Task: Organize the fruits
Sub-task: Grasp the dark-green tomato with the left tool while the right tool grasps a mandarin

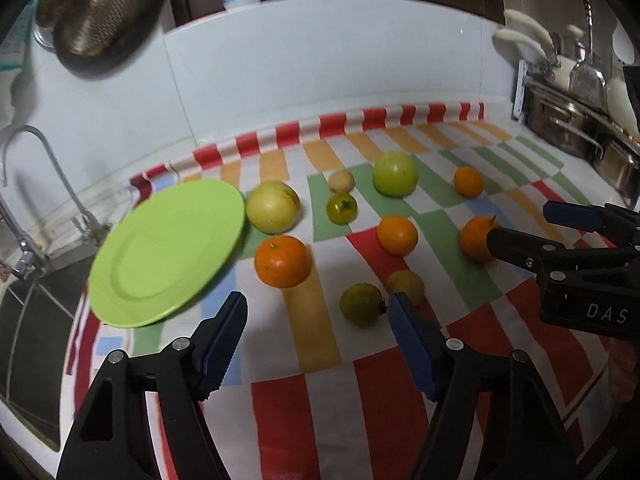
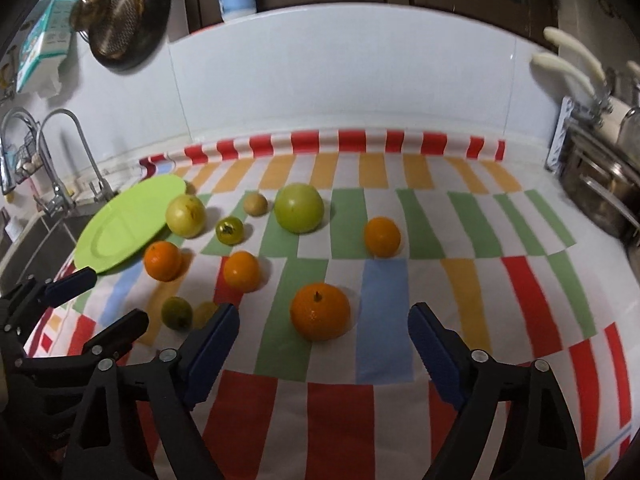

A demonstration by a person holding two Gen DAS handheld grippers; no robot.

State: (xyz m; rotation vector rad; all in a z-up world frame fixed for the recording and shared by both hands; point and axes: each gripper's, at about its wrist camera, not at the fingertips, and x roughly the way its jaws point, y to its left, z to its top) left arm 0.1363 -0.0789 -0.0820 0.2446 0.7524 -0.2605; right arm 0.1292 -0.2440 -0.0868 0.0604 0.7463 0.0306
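Left tongs (image 1: 316, 308): we see the jaws apart, gripping nothing, above the tabletop (image 1: 360, 412).
Right tongs (image 2: 322, 320): jaws spread wide, empty.
Stemmed orange (image 2: 320, 311): sits just ahead of our right tongs, between the tips, stem pointing up; round, no long axis.
Green fruit (image 1: 361, 304): just beside our left tongs' right tip, stem end pointing right.
Green plate (image 1: 168, 252): ahead-left of our left tongs, empty.
Other oranges and pale green fruits: scattered farther ahead on the tabletop.

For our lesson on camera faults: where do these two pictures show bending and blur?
Left wrist view: the white wall bows into an arc, and the green plate is smeared at its edge. Right wrist view: the striped cloth curves, and the frame corners go dark.
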